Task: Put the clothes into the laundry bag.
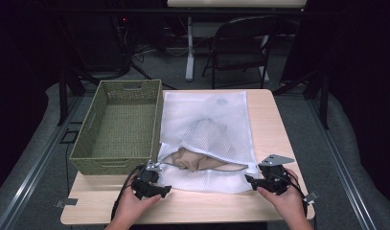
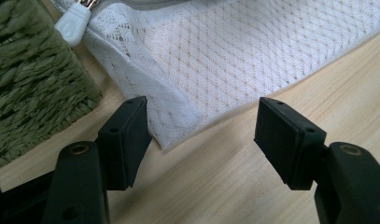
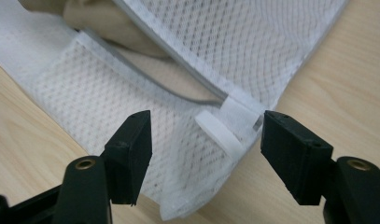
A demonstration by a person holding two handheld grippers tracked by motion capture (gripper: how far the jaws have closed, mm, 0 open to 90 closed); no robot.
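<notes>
Mesh bag [image 1: 204, 139] lay lengthwise away from both tongs; right tongs [image 3: 204, 140] straddled bag's near corner, gaping, nothing gripped; left tongs [image 2: 201, 135] likewise gaping at opposite near corner.

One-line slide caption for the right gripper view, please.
Open right gripper straddling the corner of a white mesh laundry bag at its zipper end, beige garment inside.
</notes>
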